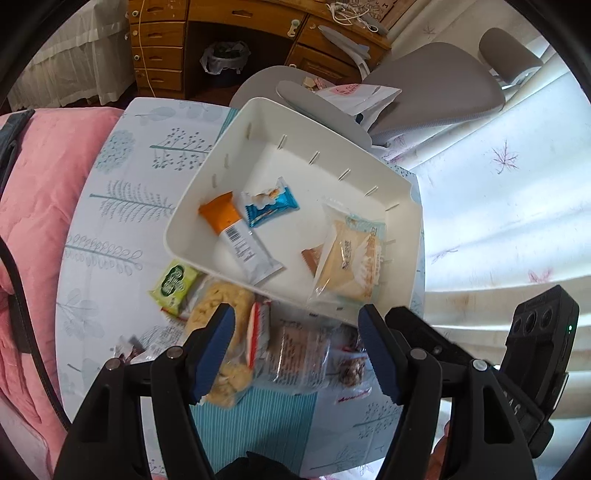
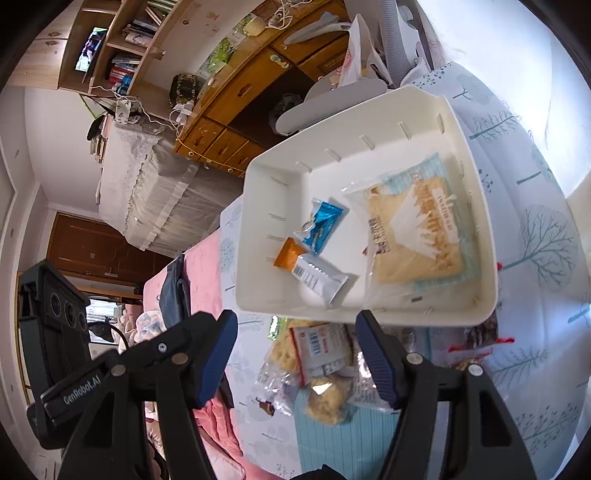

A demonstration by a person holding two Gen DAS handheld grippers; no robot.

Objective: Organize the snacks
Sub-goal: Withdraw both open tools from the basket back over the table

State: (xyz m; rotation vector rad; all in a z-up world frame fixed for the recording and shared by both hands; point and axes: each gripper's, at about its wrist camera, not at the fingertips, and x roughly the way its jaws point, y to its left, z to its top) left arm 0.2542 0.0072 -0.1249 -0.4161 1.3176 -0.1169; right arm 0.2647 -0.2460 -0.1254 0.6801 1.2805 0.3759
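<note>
A white bin [image 1: 236, 144] [image 2: 258, 206] sits on a patterned table. Inside lie an orange-and-white bar [image 1: 236, 236] [image 2: 314, 271], a blue wrapped snack [image 1: 271, 201] [image 2: 321, 225], a large clear-wrapped pastry [image 1: 349, 254] [image 2: 413, 236] and a small brown packet [image 1: 312, 258]. Loose snacks lie in front of the bin: a green packet [image 1: 173, 280], a bag of yellow puffs [image 1: 229, 317] [image 2: 328, 402], a red-and-white packet [image 1: 258, 328] [image 2: 321, 343] and a clear bag [image 1: 299, 354]. My left gripper [image 1: 295, 354] is open above the pile. My right gripper [image 2: 295, 358] is open and empty above it.
A pink quilt [image 1: 40, 206] lies left of the table. A grey office chair [image 1: 424, 88] stands behind the bin, with a wooden desk [image 1: 236, 22] beyond. The right gripper's body [image 1: 539, 339] shows at the left view's right edge.
</note>
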